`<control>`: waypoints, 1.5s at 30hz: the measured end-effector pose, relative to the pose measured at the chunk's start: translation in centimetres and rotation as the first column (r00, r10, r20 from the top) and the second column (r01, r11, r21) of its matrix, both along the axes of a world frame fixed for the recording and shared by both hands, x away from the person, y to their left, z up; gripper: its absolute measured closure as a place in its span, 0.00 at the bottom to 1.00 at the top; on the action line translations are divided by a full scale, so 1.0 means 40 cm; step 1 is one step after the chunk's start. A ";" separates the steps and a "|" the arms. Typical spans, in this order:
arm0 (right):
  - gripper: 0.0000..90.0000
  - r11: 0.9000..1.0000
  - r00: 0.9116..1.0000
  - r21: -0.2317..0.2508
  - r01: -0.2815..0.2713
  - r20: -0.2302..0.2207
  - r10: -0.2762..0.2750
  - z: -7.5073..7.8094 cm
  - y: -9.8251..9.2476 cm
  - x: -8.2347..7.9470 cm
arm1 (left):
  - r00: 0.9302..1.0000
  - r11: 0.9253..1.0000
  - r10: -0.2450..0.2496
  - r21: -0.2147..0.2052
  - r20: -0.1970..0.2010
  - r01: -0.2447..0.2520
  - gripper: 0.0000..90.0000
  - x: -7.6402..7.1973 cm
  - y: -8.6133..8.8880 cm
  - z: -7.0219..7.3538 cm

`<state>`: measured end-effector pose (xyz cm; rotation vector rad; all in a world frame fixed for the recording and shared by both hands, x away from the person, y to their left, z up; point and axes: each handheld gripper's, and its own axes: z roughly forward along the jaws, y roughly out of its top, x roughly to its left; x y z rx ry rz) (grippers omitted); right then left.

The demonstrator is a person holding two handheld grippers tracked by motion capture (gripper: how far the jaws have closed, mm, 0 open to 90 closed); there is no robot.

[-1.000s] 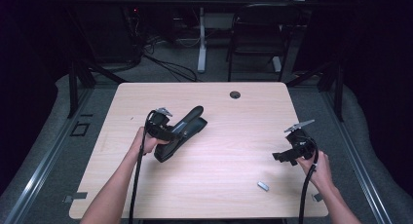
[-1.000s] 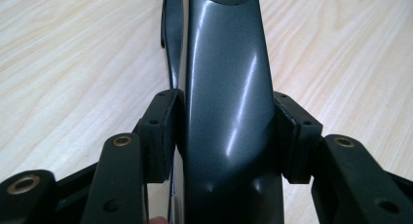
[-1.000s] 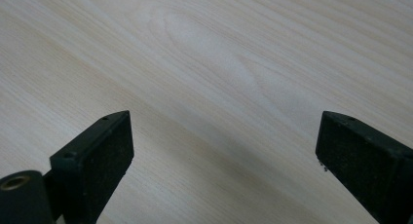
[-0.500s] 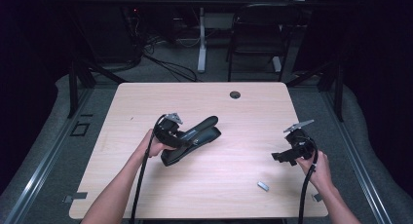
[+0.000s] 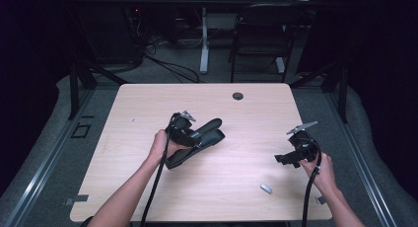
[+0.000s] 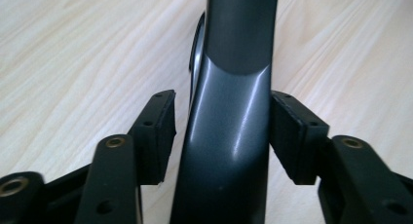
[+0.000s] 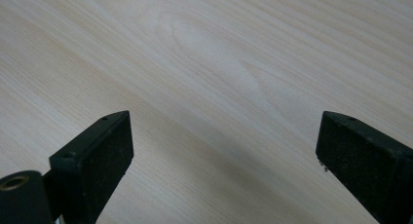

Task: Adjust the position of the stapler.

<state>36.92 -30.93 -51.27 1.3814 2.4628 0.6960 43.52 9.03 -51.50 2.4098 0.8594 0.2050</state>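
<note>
- The wooden table [image 5: 148,187] took up most of the high view, with a small round grommet hole [image 5: 238,95] near its far edge, and dark floor, a chair and cables lay beyond it.
- The big black stapler [image 5: 197,143] lay near the middle of the table, a little to your left, its long body angled from near-left to far-right with the arm lifted off the base at the far end.
- Your left gripper [image 5: 185,133] sat over the near half of that stapler, your left hand [image 5: 158,147] behind it and its cable trailing back along your forearm.
- In the left gripper view, the stapler's glossy dark arm [image 6: 234,126] ran up between the jaws, which stood about half open; the right pad [image 6: 292,136] lay against the arm, while the left pad [image 6: 158,134] showed a thin gap, so the hold was loose at best.
- Your right gripper [image 5: 291,158] hung above the right side of the table, well apart from the stapler, with your right hand [image 5: 320,170] below it.
- In the right gripper view, its jaws stood wide open over bare wood, gripping nothing.
- A small silvery metal piece [image 5: 266,188] lay on the table near your right gripper, towards the near edge.
</note>
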 end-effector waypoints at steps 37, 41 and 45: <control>0.07 1.000 1.000 0.002 -0.008 -0.019 0.008 -0.004 -0.001 0.001 | 0.933 0.932 -0.359 -0.043 0.012 0.359 0.61 -0.017 -0.024 -0.019; 0.07 1.000 1.000 0.006 -0.013 -0.018 0.013 -0.004 0.001 0.000 | 0.915 0.914 -0.403 -0.050 0.006 0.403 0.61 -0.023 -0.031 -0.019; 0.07 1.000 1.000 0.005 -0.012 -0.016 0.012 -0.004 0.003 0.001 | 0.893 0.892 -0.449 -0.055 0.016 0.449 0.61 -0.033 -0.039 -0.021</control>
